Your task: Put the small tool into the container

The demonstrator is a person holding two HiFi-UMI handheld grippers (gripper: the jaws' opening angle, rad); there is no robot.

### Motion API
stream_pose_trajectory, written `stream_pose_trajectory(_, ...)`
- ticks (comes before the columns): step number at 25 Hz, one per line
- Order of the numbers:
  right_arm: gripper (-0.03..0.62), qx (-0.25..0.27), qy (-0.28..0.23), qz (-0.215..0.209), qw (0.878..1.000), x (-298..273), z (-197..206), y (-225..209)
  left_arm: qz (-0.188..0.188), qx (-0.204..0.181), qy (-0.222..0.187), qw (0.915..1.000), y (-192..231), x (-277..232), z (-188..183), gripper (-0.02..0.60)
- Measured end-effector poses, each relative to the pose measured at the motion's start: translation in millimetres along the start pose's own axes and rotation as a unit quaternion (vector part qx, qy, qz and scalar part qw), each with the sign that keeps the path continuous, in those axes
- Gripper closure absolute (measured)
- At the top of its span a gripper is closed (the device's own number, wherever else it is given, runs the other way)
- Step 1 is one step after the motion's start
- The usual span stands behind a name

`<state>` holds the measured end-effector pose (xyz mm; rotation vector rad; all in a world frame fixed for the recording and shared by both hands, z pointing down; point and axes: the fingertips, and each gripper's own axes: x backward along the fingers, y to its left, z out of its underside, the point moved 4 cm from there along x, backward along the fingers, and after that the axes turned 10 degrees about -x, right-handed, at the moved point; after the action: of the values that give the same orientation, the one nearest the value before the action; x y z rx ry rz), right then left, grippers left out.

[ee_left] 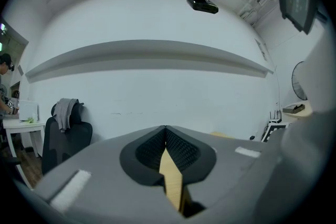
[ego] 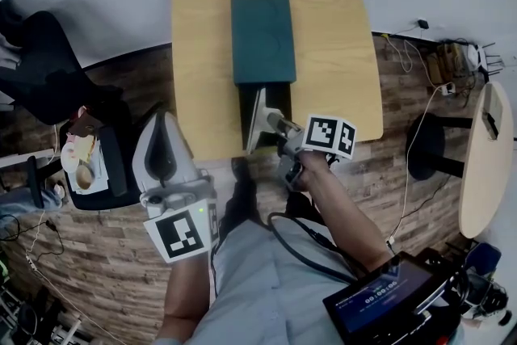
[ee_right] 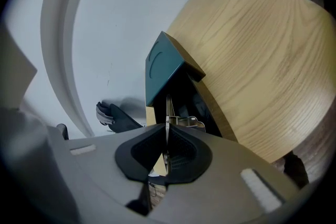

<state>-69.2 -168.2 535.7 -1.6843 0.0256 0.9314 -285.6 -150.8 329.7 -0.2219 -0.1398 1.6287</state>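
A dark teal container lies on the wooden table. Its lid is slid back, and the black inside shows at the near end. My right gripper hovers over that open end, shut on the small tool, a thin metal strip seen edge-on. The strip sticks out of the closed pads toward the container. My left gripper hangs off the table's near left corner. In the left gripper view the left gripper is shut with nothing in it and faces a white wall.
A black office chair and a low stand with small items are at the left. A black stool and a round table stand at the right. A device with a screen hangs at my waist, with a cable running up to the right gripper.
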Motion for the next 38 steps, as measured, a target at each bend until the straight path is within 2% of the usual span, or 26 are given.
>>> stream_pose_trajectory(15,0.589,-0.003,0.007,0.018,1.0,-26,-27,-8,-0.012,0.002,0.02,0.9997,12,-29,16,0.569)
stream_pose_trajectory(29,0.589,0.055,0.006,0.029,0.998,-46,-30,-2,-0.02,0.001,0.033,0.9993,19,-34,26,0.569)
stream_pose_trajectory(38,0.583,0.106,0.002,0.052,0.993,-49,-27,-2,-0.027,0.0,0.037,0.999,21,-26,27,0.569)
